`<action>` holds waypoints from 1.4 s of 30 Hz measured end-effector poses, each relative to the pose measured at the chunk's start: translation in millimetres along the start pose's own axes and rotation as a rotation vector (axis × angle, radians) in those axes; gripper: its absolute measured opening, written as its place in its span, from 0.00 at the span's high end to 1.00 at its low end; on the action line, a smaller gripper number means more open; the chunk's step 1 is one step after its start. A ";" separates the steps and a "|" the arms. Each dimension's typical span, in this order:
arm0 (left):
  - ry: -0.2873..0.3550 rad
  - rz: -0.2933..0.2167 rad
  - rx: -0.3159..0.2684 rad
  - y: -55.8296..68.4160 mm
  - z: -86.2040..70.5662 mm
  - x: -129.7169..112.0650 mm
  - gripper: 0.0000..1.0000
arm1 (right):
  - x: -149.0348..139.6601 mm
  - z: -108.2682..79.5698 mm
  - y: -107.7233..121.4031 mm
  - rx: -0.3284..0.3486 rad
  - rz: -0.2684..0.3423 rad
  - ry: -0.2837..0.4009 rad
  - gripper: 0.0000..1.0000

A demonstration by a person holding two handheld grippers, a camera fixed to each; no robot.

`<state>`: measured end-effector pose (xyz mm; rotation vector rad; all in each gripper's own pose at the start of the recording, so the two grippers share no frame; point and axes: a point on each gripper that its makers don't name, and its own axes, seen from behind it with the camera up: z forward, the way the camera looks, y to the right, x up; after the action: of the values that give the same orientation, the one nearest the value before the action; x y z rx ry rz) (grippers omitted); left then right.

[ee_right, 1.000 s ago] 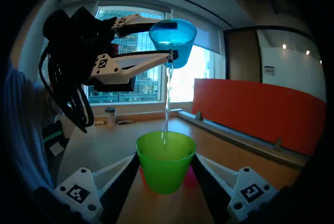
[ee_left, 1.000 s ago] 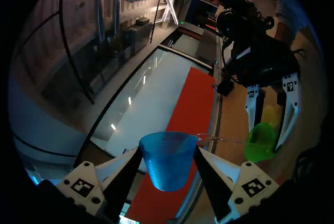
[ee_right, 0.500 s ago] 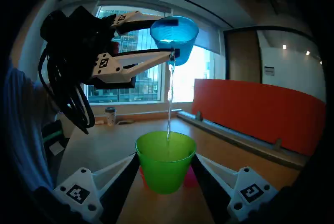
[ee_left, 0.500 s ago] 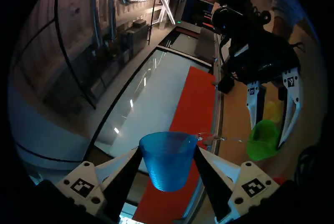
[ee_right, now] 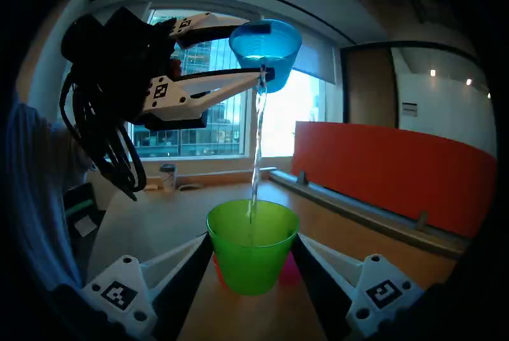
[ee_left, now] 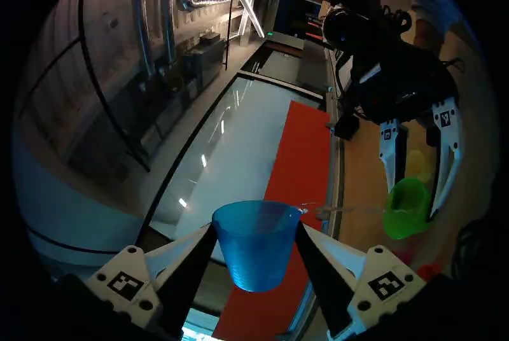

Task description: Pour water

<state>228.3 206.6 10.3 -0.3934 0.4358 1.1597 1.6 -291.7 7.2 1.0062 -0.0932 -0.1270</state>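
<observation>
Water [ee_right: 256,150] falls in a thin, wavering stream from the lip of the blue cup [ee_right: 265,55] into the green cup [ee_right: 252,252], which sits straight below it, above the wooden surface [ee_right: 159,220]. The left gripper [ee_left: 254,234] is closed on the blue cup, one finger pressing each side, and holds it high and tipped. The right gripper [ee_right: 252,242] clamps the green cup upright in the same way.

The drop between the two cups is long and the stream is narrow. A small drift of either hand would probably send water past the green rim onto the surface. Tipping the blue cup harder could turn the trickle into a gush that overshoots or splashes out. How full the green cup is cannot be judged well, so overflow is a risk. Both cups are smooth and tapered and are held by side pressure alone, so the green one may slip as it gets heavier.

Neither cup shows a brand or wording. The grippers carry black-and-white square markers [ee_right: 119,295], which are patterns, not text. A small sign [ee_right: 410,107] on the far wall is too small to read.
</observation>
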 end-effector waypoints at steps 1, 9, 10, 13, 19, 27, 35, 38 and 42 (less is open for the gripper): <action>0.000 0.004 0.000 -0.7 -0.1 0.6 0.14 | 0.3 -0.2 0.1 -0.001 0.000 0.001 0.12; 0.000 0.025 0.000 -3.4 -0.4 2.8 0.14 | 2.7 -1.1 -1.0 -0.001 -0.001 0.006 0.12; 0.000 0.027 0.001 -3.7 -0.3 3.1 0.14 | 2.9 -1.0 -1.2 -0.001 -0.002 0.007 0.12; 0.001 0.037 0.001 -4.4 0.0 4.4 0.14 | 3.4 -0.8 -1.7 -0.001 -0.003 0.007 0.12; 0.004 0.059 0.000 -6.9 1.2 6.5 0.14 | 4.1 0.0 -2.2 -0.001 -0.007 0.007 0.12; 0.006 0.090 0.005 -12.7 2.4 9.3 0.14 | 2.7 -0.6 -1.6 -0.003 -0.006 0.008 0.12; 0.009 0.114 0.016 -15.6 6.5 12.3 0.14 | 3.3 0.2 -1.8 -0.005 -0.005 0.011 0.12; 0.010 0.127 0.017 -16.0 6.3 13.0 0.14 | 4.0 0.4 -2.0 -0.006 -0.006 0.012 0.12; 0.013 0.141 0.019 -16.3 6.2 14.1 0.14 | 4.0 0.5 -2.6 -0.006 -0.007 0.012 0.12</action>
<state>249.0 215.2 9.4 -0.3585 0.4915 1.2897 5.3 -294.1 5.3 1.0018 -0.0784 -0.1281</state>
